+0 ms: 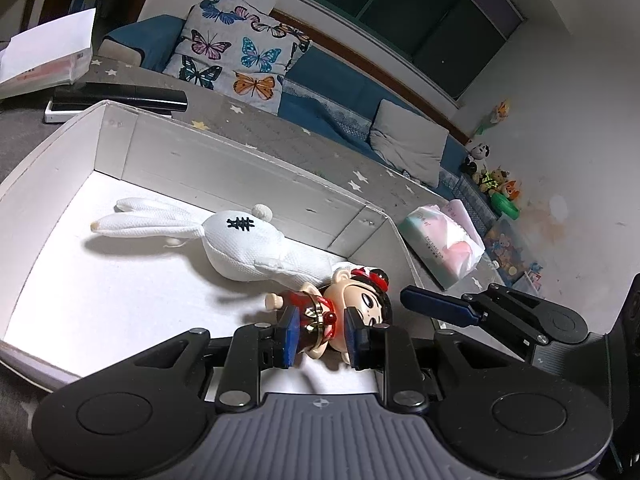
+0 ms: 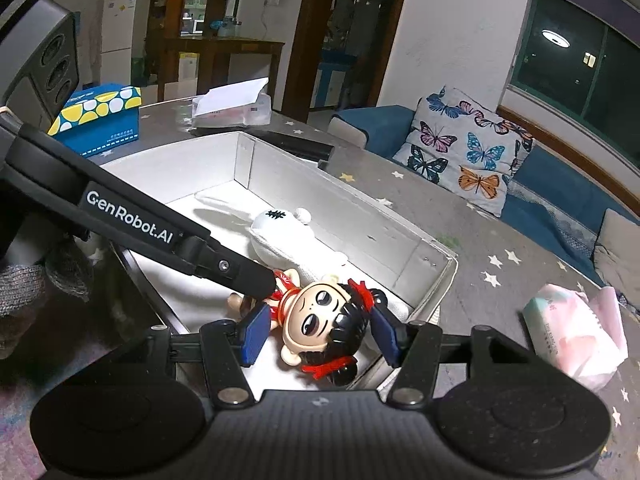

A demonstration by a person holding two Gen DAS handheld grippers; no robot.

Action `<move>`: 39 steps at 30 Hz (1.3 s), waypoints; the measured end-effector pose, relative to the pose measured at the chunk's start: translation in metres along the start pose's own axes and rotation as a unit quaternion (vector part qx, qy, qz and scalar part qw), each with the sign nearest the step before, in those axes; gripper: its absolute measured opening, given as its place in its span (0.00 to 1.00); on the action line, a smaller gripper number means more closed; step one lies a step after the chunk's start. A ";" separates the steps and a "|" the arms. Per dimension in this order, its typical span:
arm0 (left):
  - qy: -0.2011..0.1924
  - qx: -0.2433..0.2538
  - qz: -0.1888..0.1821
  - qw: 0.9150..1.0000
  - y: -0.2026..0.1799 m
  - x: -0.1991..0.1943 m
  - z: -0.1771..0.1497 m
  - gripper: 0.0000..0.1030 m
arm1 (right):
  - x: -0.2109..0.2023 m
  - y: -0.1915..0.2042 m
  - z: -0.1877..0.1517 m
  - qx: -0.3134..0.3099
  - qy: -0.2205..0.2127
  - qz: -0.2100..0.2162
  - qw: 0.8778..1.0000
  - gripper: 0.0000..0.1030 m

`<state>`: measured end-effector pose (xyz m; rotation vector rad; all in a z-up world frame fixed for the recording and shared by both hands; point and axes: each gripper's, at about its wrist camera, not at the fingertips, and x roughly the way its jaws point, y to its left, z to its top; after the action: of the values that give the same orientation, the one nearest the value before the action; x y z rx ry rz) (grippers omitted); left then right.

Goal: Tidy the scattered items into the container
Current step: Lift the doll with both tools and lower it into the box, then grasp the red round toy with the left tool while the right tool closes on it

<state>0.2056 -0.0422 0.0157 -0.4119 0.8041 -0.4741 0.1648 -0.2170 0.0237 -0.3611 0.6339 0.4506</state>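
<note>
The left hand-held gripper is closed on the doll figurine, its blue pads pinching the red-clad torso just below the collar, and the doll appears to lie low in the white box, near the corner at 5 o'clock in the left wrist view. The right hand-held gripper stands wide apart, its pads on either side of the doll's head without visibly touching it. The white plush rabbit already lies inside, stretching from the doll toward 10 o'clock. The main risk, as I judge it, is in the release: the doll's glossy, top-heavy head sits close to the box wall at 4 o'clock, so if the left pads open while the figure is tilted or not fully resting on the floor, it may roll against the rabbit or tip toward the rim. A second hazard is the two tools crowding one small corner; if the right one closes or swings inward it could knock the head or clip the cardboard wall and shift the box across the starred surface. The tissue pack outside, at 3 o'clock in the right wrist view, looks soft and slippery, and a shallow pinch there could slide off the wrapper.
</note>
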 end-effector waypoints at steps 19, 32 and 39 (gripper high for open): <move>-0.037 0.023 0.011 0.999 -0.017 -0.055 -0.026 0.26 | -0.070 0.034 -0.019 0.047 -0.068 0.012 0.997 0.61; -0.040 0.029 0.028 0.998 -0.017 -0.090 -0.061 0.27 | -0.099 0.064 -0.048 0.075 -0.081 0.029 0.994 0.63; -0.038 0.029 0.036 0.998 -0.016 -0.099 -0.074 0.27 | -0.110 0.075 -0.059 0.079 -0.082 0.035 0.993 0.63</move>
<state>0.0855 -0.0137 0.0354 -0.3436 0.7271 -0.4124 0.0202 -0.2122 0.0356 -0.1497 0.5202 0.4872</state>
